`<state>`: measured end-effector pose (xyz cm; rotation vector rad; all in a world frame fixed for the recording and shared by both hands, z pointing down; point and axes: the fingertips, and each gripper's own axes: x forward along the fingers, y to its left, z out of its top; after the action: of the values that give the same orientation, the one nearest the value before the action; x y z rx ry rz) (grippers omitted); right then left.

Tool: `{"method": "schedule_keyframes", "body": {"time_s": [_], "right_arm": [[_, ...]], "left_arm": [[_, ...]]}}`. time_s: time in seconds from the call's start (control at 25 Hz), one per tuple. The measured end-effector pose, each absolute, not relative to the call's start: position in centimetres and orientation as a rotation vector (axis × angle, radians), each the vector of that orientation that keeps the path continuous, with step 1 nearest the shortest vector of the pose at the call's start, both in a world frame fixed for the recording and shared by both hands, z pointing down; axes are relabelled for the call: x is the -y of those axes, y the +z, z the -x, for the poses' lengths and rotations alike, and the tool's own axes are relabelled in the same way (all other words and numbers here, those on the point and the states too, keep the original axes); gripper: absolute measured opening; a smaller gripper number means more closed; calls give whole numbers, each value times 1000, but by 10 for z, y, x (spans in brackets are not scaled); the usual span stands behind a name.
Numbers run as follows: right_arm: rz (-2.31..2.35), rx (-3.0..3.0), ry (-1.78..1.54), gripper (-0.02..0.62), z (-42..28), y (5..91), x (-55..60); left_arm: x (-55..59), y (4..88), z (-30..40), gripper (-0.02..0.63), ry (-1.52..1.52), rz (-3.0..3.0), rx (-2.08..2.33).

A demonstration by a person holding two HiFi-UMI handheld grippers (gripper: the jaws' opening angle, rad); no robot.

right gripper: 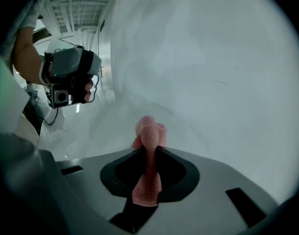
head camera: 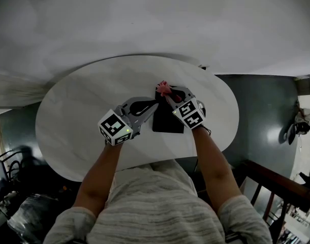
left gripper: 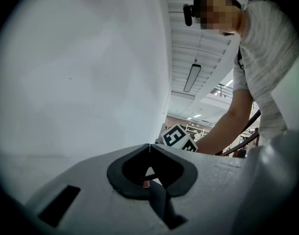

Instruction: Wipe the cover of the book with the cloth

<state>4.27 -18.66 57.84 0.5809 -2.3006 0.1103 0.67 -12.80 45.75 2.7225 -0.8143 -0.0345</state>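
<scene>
Gripped the pink cloth (right gripper: 148,133) between the jaws of the right gripper (right gripper: 149,150), with a bunched end poking out past the tips, at the far edge of the black book (head camera: 168,122) lying flat on the white oval table (head camera: 79,100). Had the jaws of the left gripper (left gripper: 149,146) pressed together tip to tip, empty, by the book's left side

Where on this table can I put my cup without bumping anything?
The wide bare left part of the table, left of the left gripper, is free. So is the far strip beyond the book and the cloth. The middle is crowded: both grippers sit at the book, the right gripper pinching the cloth.
</scene>
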Motion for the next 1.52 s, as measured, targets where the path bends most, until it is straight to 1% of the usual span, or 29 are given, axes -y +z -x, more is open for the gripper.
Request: {"method": "schedule_keyframes", "body": {"time_s": [0.28, 0.68, 1.24, 1.52], "right_arm": [[-564, 2253, 66, 54, -41, 591, 200], [-505, 2243, 81, 54, -35, 603, 185], [-370, 2276, 101, 54, -29, 608, 105], [-322, 2288, 122, 54, -33, 611, 62]], "left_arm": [[132, 464, -4, 15, -28, -2708, 807], [137, 468, 4, 15, -29, -2695, 807], [129, 466, 7, 16, -27, -2700, 810], [122, 462, -3, 15, -28, -2713, 798]]}}
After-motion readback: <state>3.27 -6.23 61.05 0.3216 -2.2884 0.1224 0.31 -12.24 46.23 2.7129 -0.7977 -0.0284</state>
